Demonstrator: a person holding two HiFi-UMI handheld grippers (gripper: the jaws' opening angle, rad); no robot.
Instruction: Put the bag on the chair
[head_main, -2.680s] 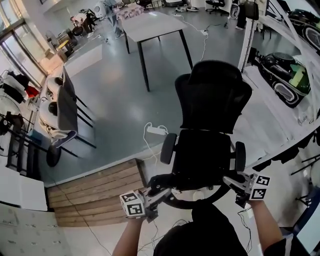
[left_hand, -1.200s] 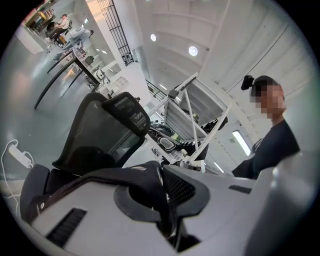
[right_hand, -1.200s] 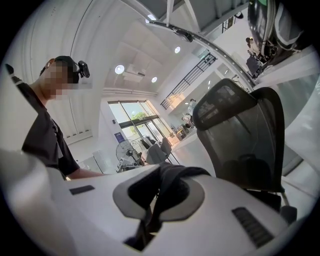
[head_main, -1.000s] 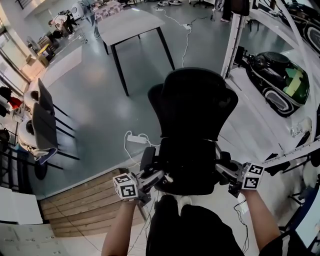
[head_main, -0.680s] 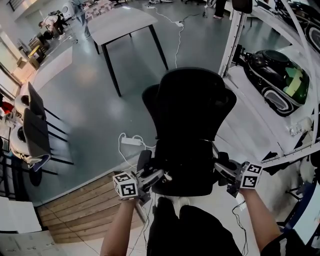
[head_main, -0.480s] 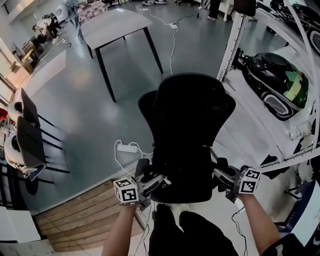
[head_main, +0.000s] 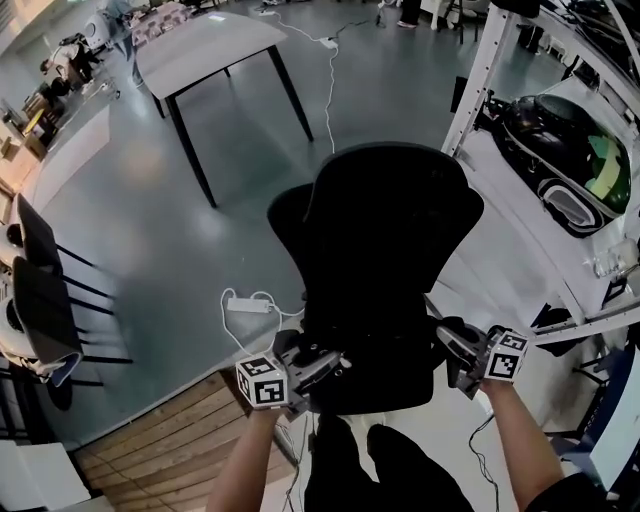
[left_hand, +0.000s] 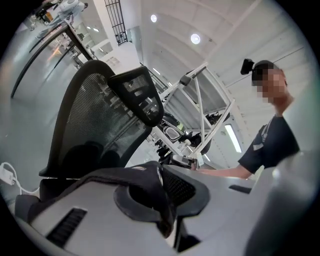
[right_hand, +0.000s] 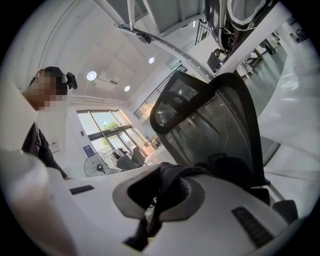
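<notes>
Left gripper (head_main: 335, 363): jaws nearly together, pinching a fold of the black bag (left_hand: 164, 212). Right gripper (head_main: 450, 345): jaws tight on the bag's other end. Bag stretches side to side between them, long axis crosswise, over the chair (head_main: 390, 230) seat; contact with seat unclear.

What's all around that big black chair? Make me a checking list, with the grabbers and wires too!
Surface: office chair, black, mesh back; its seat blends with the bag.
Job's things: black bag, fabric pinched at both sides; whether it rests on the seat, cannot tell.
Clutter: nothing seen.
Grippers: left gripper and right gripper, both shut on the bag.
Cables: corded white power strip on the grey floor.
Surroundings: grey table, wooden platform, black side chairs.
</notes>
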